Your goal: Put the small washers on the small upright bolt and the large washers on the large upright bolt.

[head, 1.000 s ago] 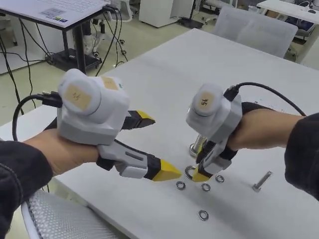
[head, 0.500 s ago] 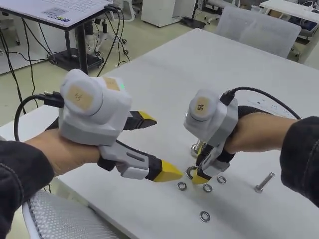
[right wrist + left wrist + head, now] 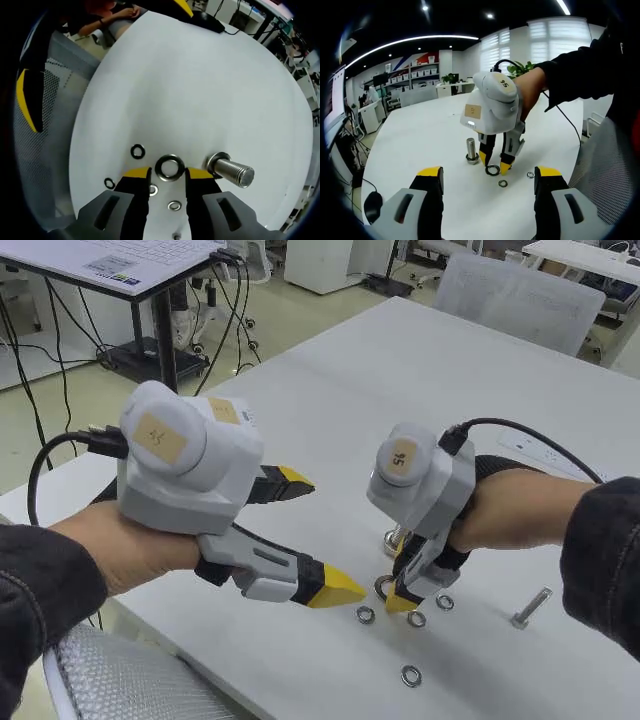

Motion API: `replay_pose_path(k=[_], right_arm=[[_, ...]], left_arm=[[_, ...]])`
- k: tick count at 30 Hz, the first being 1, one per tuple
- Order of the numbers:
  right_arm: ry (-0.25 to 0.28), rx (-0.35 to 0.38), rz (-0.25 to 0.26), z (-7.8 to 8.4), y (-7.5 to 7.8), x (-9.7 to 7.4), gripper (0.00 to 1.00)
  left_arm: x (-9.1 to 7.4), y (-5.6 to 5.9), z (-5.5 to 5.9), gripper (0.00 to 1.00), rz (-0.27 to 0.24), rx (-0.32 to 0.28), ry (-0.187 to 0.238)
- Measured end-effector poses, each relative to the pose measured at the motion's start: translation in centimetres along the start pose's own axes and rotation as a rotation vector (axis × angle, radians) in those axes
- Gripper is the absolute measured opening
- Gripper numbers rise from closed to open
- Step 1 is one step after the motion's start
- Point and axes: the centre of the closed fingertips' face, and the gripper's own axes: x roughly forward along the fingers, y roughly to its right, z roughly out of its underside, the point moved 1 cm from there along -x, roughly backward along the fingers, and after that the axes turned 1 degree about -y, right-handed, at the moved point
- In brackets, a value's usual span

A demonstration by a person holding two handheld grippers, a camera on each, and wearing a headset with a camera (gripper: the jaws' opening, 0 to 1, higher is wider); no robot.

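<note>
Large washer (image 3: 169,158) lay flat on counter (image 3: 200,90): likely thin, stiff, slick; pinch across rim. Right tool (image 3: 168,173) straddled it, clench unclear; left tool (image 3: 320,534) released.

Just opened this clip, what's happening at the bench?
A person holds two grippers over a white table. The right gripper is down with its jaws either side of the large washer, beside the large upright bolt; whether it pinches yet is unclear. The left gripper hangs open nearby. Small washers lie loose, and a smaller bolt lies on its side.
</note>
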Motion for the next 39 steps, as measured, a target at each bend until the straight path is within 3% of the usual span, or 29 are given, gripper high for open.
replay_pose_path(k=[21, 30, 39], right_arm=[[-0.028, 0.013, 0.014, -0.2, 0.2, 0.0, 0.23], [-0.017, 0.019, 0.016, -0.1, 0.4, -0.2, 0.23], [0.012, 0.039, 0.010, -0.7, 0.2, -1.5, 0.23]], left_arm=[[-0.1, -0.1, -0.2, 0.73, -0.001, 0.002, 0.005], [-0.1, -0.3, -0.1, 0.73, -0.003, 0.000, 0.005], [0.0, -0.2, 0.0, 0.72, 0.006, 0.003, 0.001]])
